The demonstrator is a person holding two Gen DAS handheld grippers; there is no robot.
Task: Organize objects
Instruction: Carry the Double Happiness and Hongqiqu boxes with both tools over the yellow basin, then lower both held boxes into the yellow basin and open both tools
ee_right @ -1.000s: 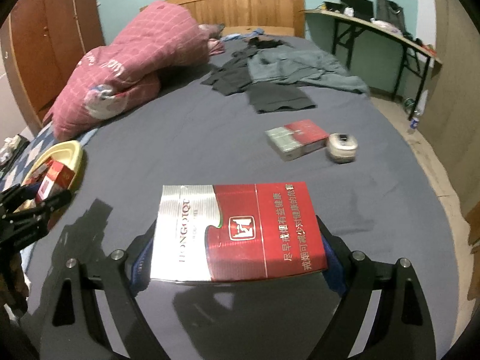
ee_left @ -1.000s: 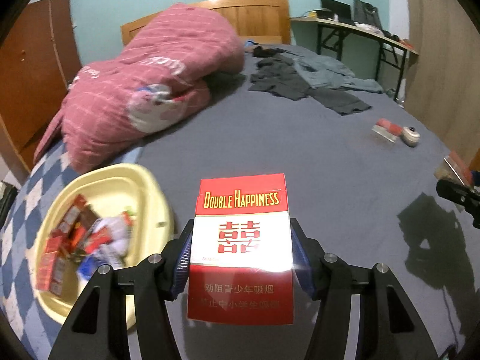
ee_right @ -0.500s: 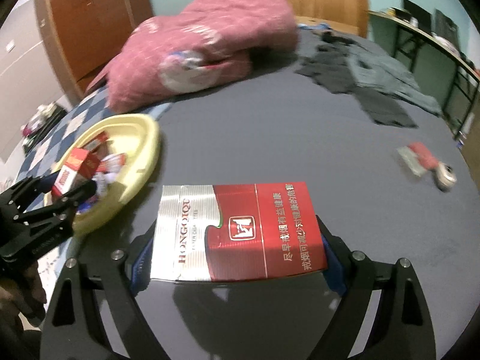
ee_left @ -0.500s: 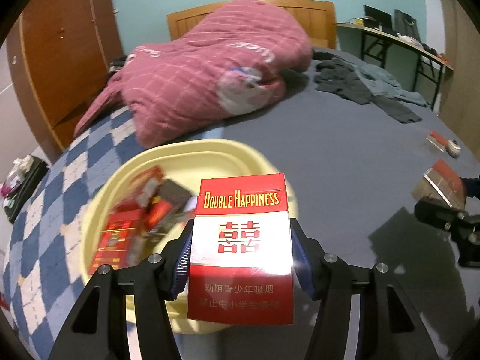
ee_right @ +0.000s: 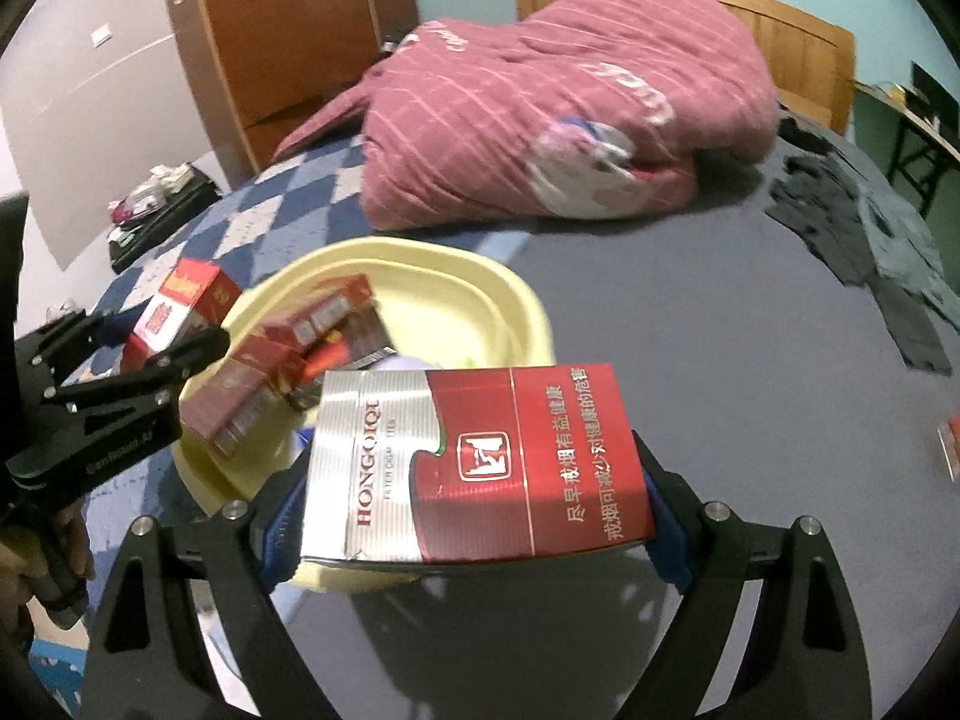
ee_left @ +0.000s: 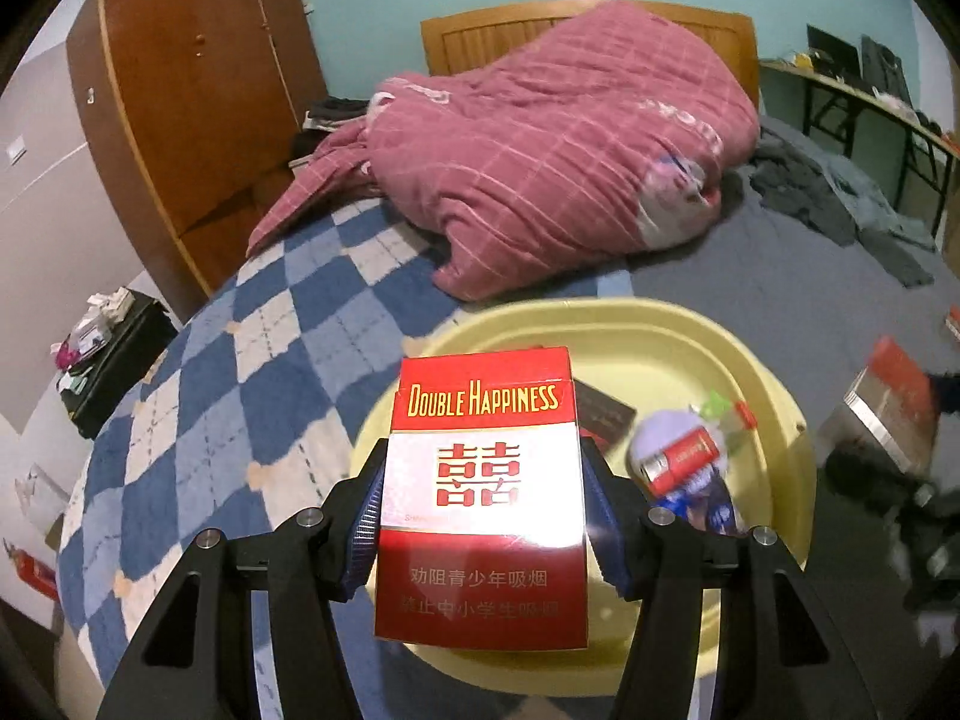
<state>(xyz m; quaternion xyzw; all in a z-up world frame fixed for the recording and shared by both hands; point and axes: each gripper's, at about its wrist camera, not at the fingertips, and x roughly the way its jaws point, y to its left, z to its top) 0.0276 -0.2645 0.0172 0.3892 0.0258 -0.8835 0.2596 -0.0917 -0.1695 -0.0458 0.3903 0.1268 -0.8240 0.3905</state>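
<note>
While a second ago both grippers were facing open grey bedsheet, the left gripper [ee_left: 483, 504] is now hovering above the yellow basin [ee_left: 780, 420], clenching a red "DOUBLE HAPPINESS" cigarette pack [ee_left: 483, 480]. Beside it, the right gripper [ee_right: 474, 492] is gripping a silver-red "HONGQIQU" pack [ee_right: 480, 462] at the basin's rim.

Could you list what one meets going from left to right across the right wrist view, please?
Left gripper holding the Double Happiness pack → yellow basin of packs → Hongqiqu pack in the right gripper → dark clothes.
</note>
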